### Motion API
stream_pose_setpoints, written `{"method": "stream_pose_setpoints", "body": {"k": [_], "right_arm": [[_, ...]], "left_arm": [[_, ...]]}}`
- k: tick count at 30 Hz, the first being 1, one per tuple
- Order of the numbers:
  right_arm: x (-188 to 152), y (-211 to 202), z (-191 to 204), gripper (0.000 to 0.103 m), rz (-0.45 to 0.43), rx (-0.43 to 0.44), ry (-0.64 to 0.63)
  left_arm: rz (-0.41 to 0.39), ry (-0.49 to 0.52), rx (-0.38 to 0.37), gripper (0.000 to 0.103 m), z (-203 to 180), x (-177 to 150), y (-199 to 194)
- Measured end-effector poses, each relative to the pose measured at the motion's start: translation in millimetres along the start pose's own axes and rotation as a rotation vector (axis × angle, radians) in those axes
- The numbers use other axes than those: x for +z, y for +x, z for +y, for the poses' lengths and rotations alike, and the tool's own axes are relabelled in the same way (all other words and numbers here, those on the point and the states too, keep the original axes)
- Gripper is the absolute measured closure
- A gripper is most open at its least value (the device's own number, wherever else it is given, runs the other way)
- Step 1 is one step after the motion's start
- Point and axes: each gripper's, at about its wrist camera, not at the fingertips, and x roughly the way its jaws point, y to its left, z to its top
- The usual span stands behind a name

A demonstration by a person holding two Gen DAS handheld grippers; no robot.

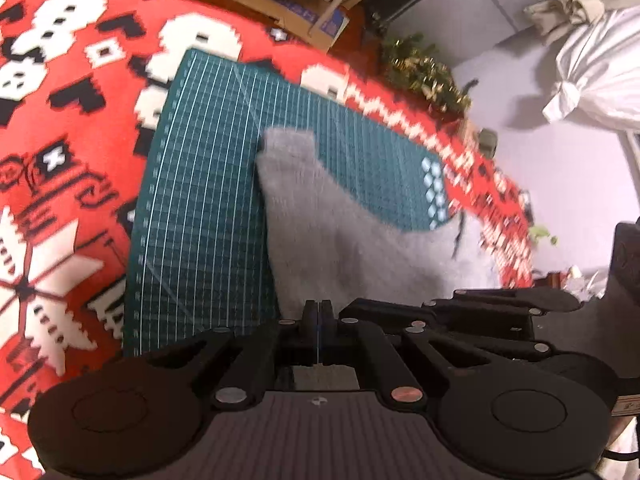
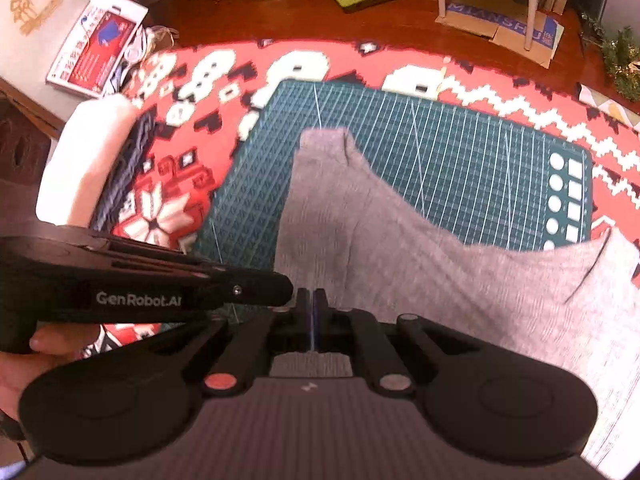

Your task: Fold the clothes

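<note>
The grey knit garment, soft, light and likely to sag, draped over the gridded green cutting mat toward 12 o'clock, its near hem pinched by the closed left gripper and closed right gripper, sensibly at the edge.

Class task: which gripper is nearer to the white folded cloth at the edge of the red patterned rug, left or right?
Left. The left gripper lies on the side of the white folded cloth; the right gripper sits just beyond it, farther away. Both clamp the grey garment.
</note>
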Motion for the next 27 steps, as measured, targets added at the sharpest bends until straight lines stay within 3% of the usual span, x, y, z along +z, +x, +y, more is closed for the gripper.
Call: {"method": "stream_pose_setpoints", "body": {"k": [10,27], "right_arm": [[-13,-8,4,0.101,-0.001,0.014,0.014],[-40,4,15,0.101,0.068,0.012,-0.01]], "left_arm": [[-0.005,-0.003,-0.019,0.103,-4,-12,-11],[0.069,-0.01,-0.003,0.102,-2,-42,2]]}}
